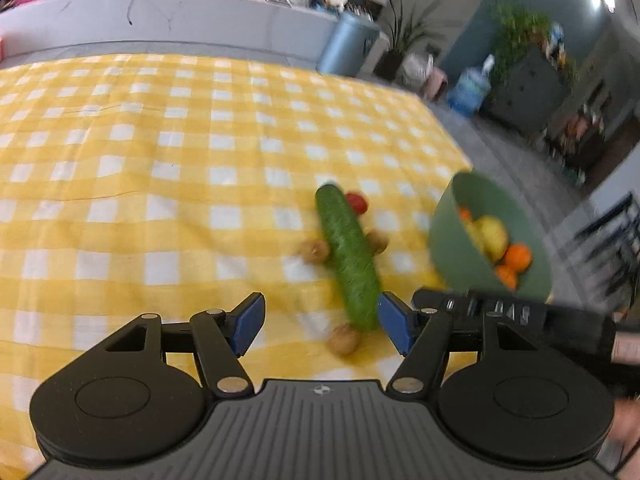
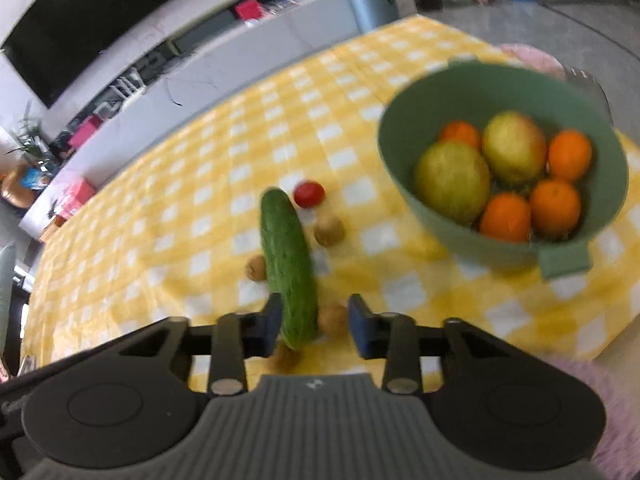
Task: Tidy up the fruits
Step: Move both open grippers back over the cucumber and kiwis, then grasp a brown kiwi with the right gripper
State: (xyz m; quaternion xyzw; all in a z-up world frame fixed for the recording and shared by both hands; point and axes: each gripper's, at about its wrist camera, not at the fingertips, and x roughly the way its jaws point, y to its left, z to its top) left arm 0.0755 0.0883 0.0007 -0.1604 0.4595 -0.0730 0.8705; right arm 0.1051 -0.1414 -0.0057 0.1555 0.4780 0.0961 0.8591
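A green cucumber [image 1: 348, 256] [image 2: 289, 268] lies on the yellow checked tablecloth [image 1: 160, 160] [image 2: 224, 184], with a red tomato [image 1: 357, 202] [image 2: 309, 194] at its far end and several small brown walnuts [image 1: 315, 251] [image 2: 329, 231] around it. A green bowl [image 1: 456, 248] [image 2: 500, 76] to the right holds oranges [image 2: 555, 207] and two yellow-green apples [image 2: 452, 182]. My left gripper [image 1: 320, 326] is open and empty, with the cucumber's near end and a walnut [image 1: 344, 340] between its blue pads. My right gripper [image 2: 314, 326] is open around the cucumber's near end and a walnut [image 2: 333, 319].
The table's right edge runs beside the bowl. The right gripper's black body [image 1: 520, 312] shows at the right of the left wrist view. A grey counter [image 1: 180, 16], a blue bin [image 1: 348, 44], plants and a black screen [image 2: 80, 20] stand beyond the table.
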